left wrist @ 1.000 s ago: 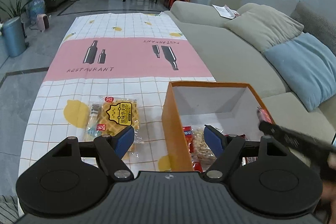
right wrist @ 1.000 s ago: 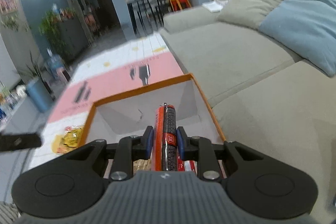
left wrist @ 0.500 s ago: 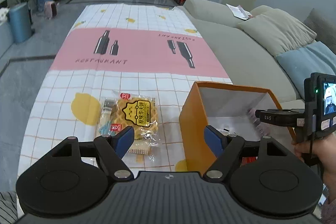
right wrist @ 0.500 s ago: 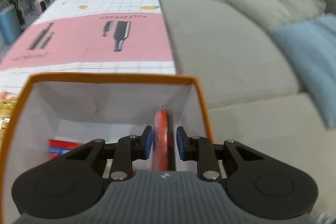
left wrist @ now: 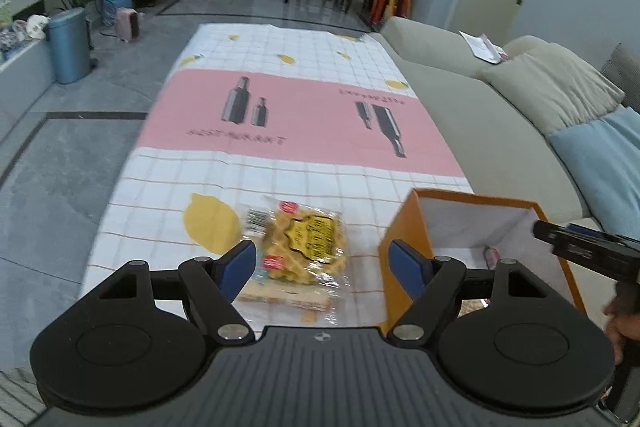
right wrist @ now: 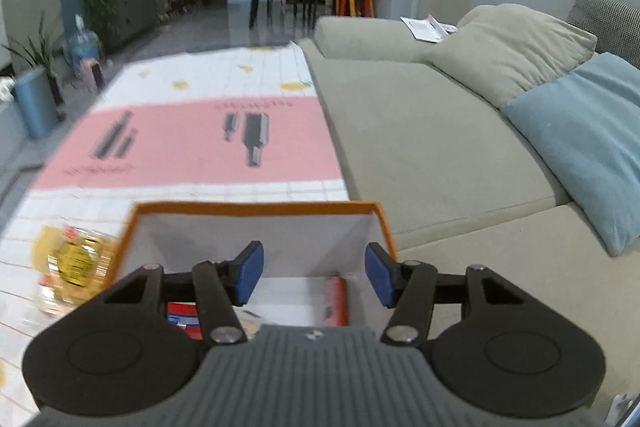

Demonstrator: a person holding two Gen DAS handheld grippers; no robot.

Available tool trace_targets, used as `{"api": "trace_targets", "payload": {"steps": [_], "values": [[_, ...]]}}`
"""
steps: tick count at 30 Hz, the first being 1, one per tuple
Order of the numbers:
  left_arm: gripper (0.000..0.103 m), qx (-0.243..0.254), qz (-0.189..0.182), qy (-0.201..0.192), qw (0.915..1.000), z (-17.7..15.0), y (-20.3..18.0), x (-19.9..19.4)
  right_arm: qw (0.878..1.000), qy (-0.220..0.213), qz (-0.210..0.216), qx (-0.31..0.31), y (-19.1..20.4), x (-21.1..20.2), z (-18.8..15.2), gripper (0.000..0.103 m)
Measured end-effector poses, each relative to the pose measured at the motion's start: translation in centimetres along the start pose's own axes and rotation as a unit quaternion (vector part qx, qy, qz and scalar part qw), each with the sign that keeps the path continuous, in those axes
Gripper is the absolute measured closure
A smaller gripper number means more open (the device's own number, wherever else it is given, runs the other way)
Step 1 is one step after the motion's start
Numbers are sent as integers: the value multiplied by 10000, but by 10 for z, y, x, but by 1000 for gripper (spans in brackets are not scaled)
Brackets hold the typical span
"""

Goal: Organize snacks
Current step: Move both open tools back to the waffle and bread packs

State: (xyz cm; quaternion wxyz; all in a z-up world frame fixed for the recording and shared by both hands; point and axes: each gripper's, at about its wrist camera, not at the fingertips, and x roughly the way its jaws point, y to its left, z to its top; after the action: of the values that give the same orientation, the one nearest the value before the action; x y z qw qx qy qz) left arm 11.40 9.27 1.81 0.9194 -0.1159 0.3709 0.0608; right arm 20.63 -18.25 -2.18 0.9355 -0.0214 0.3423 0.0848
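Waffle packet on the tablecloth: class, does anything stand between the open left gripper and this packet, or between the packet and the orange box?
Nothing visible blocks either path. The waffle packet lies just ahead of the left gripper, its jaws wide apart. Only bare tablecloth separates it from the orange box, whose top is open.
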Motion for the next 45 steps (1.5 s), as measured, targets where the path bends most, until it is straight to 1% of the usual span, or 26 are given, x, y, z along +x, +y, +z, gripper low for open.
{"api": "trace_targets", "payload": {"steps": [5, 9, 11, 13, 15, 17, 19, 22, 25, 27, 32, 34, 36, 39, 42, 45], "values": [[14, 15, 151, -44, 9999, 4, 8, -15, 9996, -190, 213, 63, 20, -28, 3, 46], [14, 11, 32, -31, 10000, 5, 14, -27, 9986, -327, 414, 102, 37, -50, 4, 44], [14, 51, -21, -69, 10000, 6, 17, -33, 9975, -424, 505, 242, 42, -62, 1, 35], [14, 26, -41, -82, 10000, 7, 21, -37, 9956, -493, 705, 363, 51, -71, -3, 33], [14, -62, -77, -14, 10000, 8, 27, -36, 9941, -415, 937, 342, 64, -73, -5, 33], [14, -118, -89, 40, 9999, 8, 34, -36, 9926, -302, 1166, 168, 83, -72, -5, 33], [14, -147, -7, 50, 9999, 10, 43, -35, 9912, -308, 1280, 112, 98, -73, -5, 33], [14, -282, 127, 7, 9995, 12, 60, -33, 9873, -244, 1547, 267, 117, -68, -3, 33], [14, -624, 93, 96, 9980, 14, 83, -27, 9832, -85, 1758, 479, 134, -57, 0, 33], [14, -802, 82, 173, 9966, 14, 97, -23, 9830, 3, 1750, 554, 147, -50, 0, 33], [14, -1173, 247, 347, 9922, 12, 122, -7, 9804, 390, 1793, 714, 174, -21, -2, 31], [14, -1228, 228, 466, 9911, 11, 126, 0, 9814, 567, 1706, 677, 184, -6, -3, 31], [14, -1252, 188, 537, 9905, 10, 129, 7, 9836, 707, 1521, 669, 193, 12, -4, 31], [14, -1338, 131, 668, 9887, 7, 133, 19, 9839, 880, 1358, 753, 200, 34, -9, 31], [14, -1547, 87, 809, 9846, 4, 139, 31, 9830, 967, 1345, 793, 205, 55, -14, 31], [14, -1715, 96, 968, 9804, 2, 143, 42, 9847, 1072, 1171, 715, 212, 74, -18, 31]]}}
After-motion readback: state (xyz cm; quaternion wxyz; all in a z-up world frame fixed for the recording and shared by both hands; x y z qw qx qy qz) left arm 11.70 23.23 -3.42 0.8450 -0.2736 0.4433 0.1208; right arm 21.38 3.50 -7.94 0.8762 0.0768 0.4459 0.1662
